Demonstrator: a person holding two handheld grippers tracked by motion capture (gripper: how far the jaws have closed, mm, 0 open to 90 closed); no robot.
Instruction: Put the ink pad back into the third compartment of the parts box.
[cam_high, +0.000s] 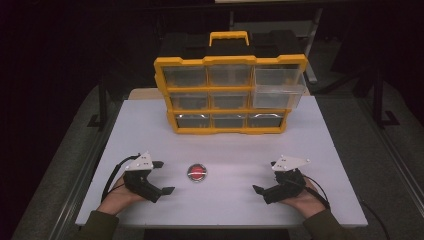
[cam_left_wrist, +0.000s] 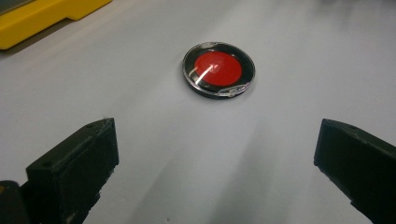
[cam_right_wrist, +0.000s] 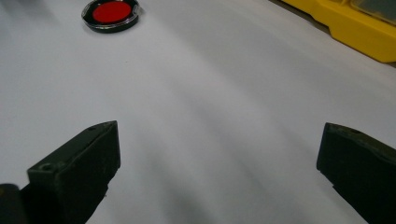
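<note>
A small round black case with a red disc (cam_high: 196, 172) under a clear lid lies flat on the white table (cam_high: 220, 140), between the two grippers. My left gripper (cam_high: 165, 177) rests to its left, held in a hand, jaws wide open and empty. In the left gripper view the red disc (cam_left_wrist: 218, 69) lies just ahead of the open left gripper (cam_left_wrist: 217, 140). My right gripper (cam_high: 265, 176) sits further off on the other side, also open and empty. In the right gripper view the red disc (cam_right_wrist: 111, 14) is far ahead at upper left of the right gripper (cam_right_wrist: 219, 140).
A yellow and black drawer organizer (cam_high: 230, 92) with several clear drawers stands at the back of the table. Its top right drawer (cam_high: 277, 90) is pulled out. Its yellow base (cam_left_wrist: 32, 18) (cam_right_wrist: 359, 32) shows at the edges of both gripper views. Dark floor surrounds the table.
</note>
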